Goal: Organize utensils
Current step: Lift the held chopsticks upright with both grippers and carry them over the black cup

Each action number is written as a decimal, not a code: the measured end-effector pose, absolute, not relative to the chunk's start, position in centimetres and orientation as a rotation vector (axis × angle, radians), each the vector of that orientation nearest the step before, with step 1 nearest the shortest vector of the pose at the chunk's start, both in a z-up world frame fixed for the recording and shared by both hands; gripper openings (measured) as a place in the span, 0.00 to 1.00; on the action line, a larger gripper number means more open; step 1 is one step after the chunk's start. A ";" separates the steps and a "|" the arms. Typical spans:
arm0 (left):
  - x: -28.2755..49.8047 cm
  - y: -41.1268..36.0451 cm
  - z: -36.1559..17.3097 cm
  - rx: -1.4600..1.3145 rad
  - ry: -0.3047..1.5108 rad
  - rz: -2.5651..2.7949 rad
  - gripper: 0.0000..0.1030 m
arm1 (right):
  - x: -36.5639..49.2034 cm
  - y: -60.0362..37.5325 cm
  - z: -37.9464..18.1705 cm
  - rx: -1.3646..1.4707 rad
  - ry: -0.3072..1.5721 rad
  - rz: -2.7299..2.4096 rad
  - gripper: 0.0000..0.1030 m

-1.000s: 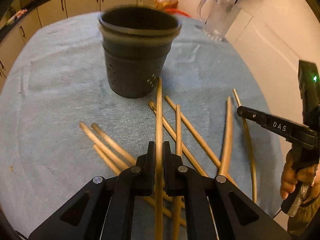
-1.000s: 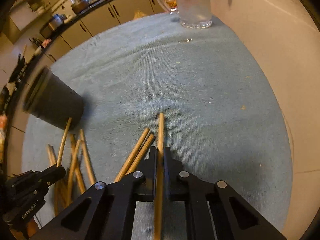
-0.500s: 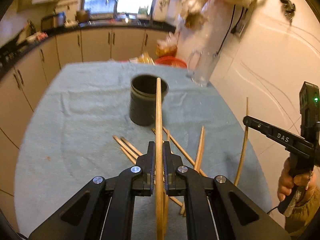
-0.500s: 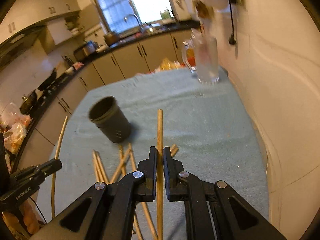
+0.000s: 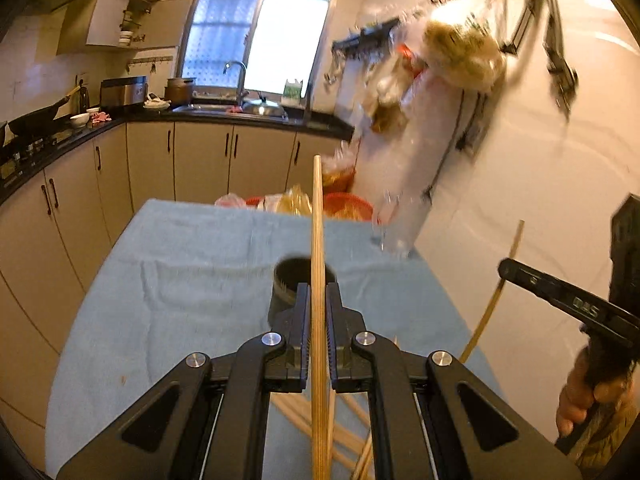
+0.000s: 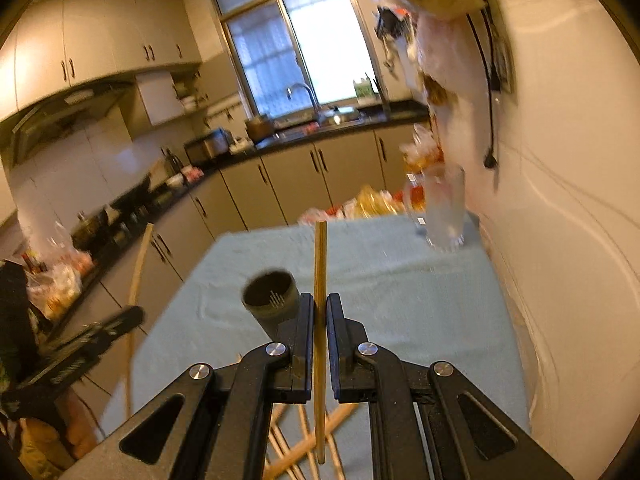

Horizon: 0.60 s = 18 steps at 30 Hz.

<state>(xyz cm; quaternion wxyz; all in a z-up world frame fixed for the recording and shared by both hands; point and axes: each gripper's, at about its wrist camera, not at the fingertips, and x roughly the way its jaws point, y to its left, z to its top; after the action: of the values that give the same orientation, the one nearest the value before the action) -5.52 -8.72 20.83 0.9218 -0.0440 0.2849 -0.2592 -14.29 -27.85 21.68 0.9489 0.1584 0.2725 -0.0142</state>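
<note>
Wooden chopsticks are being held one per tool: the left gripper (image 5: 318, 300) is clamping one chopstick (image 5: 317, 240) and the right gripper (image 6: 319, 312) is pinching another (image 6: 320, 264), both above the table (image 5: 180, 264). "DAS" is showing on the right tool's arm. One dark utensil cup (image 6: 271, 294) is standing mid-table, with several loose chopsticks (image 5: 344, 436) lying by the near edge.

right hand-held gripper (image 6: 319, 308) | clamps 1 chopstick (image 6: 319, 264) | above dark cup (image 6: 270, 298)

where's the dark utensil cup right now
The dark utensil cup stands upright on the blue towel mid-table, just left of the right gripper in its view, and behind the loose chopsticks.
</note>
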 end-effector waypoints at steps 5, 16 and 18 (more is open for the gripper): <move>-0.6 -10.5 22.7 -0.119 0.505 -0.493 0.06 | -10.9 -27.4 25.0 0.332 0.476 0.004 0.06; 9.5 -14.9 22.8 -0.207 0.448 -0.490 0.06 | -1.7 -26.6 26.7 0.378 0.417 0.064 0.07; 11.0 -15.5 22.3 -0.223 0.455 -0.493 0.06 | -0.4 -26.9 26.3 0.391 0.411 0.065 0.07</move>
<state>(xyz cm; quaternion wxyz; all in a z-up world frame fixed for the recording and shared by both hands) 10.96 -15.51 22.34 0.9381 -0.1093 0.2228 -0.2415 -0.45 -26.88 26.26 0.9595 0.1930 0.2029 0.0319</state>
